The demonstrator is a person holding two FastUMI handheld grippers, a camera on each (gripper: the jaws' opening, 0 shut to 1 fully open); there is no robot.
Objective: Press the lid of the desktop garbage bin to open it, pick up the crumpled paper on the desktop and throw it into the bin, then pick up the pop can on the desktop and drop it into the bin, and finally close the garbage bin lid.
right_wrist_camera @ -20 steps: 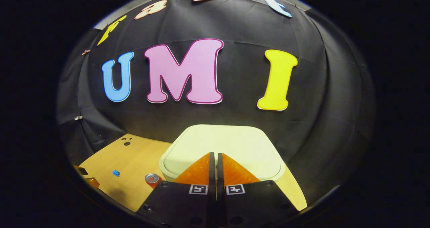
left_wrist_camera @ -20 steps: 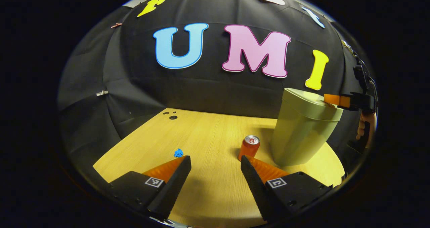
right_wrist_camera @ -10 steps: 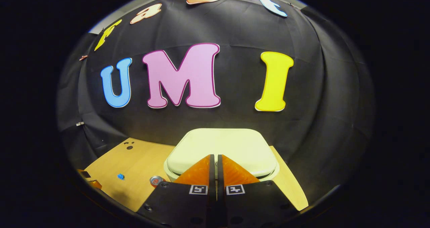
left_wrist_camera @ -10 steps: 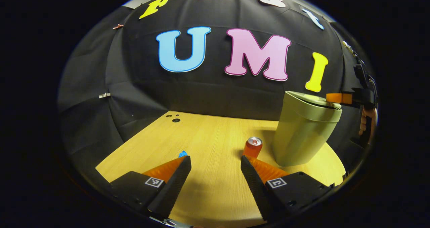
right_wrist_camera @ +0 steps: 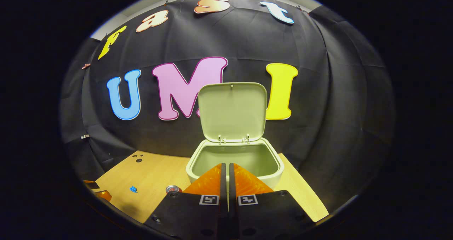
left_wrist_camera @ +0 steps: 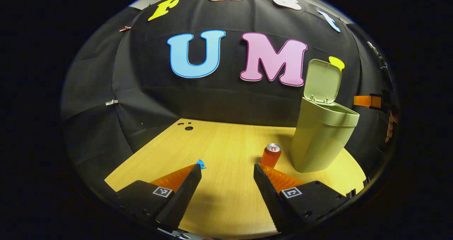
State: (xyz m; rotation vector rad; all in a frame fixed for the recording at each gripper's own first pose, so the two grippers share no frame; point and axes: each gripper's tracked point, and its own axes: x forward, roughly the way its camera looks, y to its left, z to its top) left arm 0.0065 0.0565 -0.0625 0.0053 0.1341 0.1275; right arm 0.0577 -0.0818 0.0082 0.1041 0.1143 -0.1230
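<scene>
The bin (right_wrist_camera: 234, 162) stands with its lid (right_wrist_camera: 231, 110) upright at the back edge, so the mouth lies open from above and from the front — the lid and the wall behind block the far side. On the desk (left_wrist_camera: 226, 144) the can (left_wrist_camera: 270, 155) stands just beside the bin's left flank; the paper (left_wrist_camera: 201, 164) lies well apart, with bare desk between them.

Crumpled paper (left_wrist_camera: 201, 164): left finger covering its lower part. Pop can (right_wrist_camera: 173, 189): right gripper (right_wrist_camera: 226, 169) hiding its body.
</scene>
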